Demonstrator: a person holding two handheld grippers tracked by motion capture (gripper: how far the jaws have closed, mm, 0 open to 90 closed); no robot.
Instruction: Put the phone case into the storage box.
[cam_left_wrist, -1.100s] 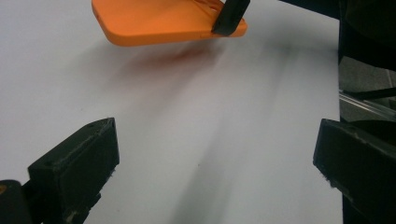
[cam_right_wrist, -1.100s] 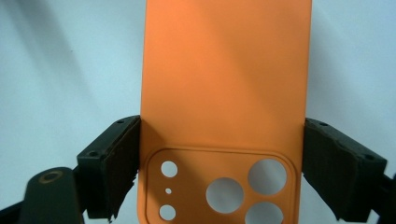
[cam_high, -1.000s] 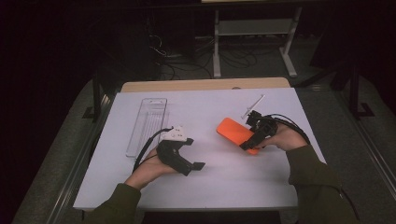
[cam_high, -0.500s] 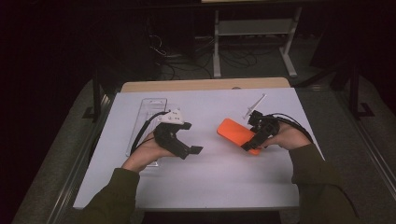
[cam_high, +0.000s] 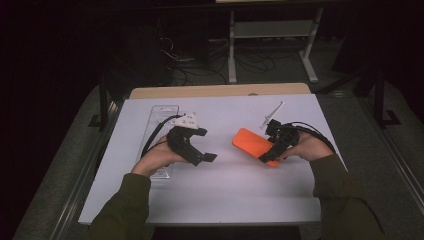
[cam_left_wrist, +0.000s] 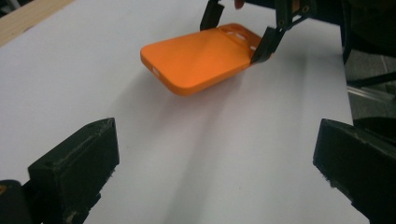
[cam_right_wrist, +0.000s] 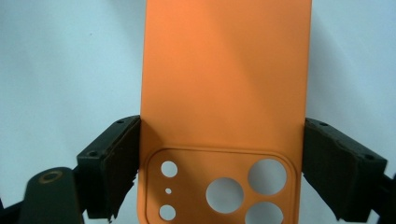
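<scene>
An orange phone case (cam_high: 250, 142) is lifted at a tilt just above the white table. My right gripper (cam_high: 270, 148) is shut on its camera-cutout end. In the right gripper view both pads press the case's (cam_right_wrist: 226, 70) long edges, with the gripper (cam_right_wrist: 226, 170) across the cutouts. My left gripper (cam_high: 204, 146) hovers a short way left of the case, wide open with nothing in it. In the left gripper view its jaws (cam_left_wrist: 215, 172) point at the case (cam_left_wrist: 201, 56), which is well ahead, and the right gripper's fingers (cam_left_wrist: 266, 42) show at the case's far end.
A clear plastic tray (cam_high: 159, 117) lies on the white table (cam_high: 225, 195) behind the left hand. A small clear stick-like tool (cam_high: 272, 114) lies beyond the right gripper. A wooden strip (cam_high: 220, 91) runs along the far edge.
My left gripper has moved away from the front edge towards the table's middle and now faces the case. The right gripper and the case have hardly shifted.
</scene>
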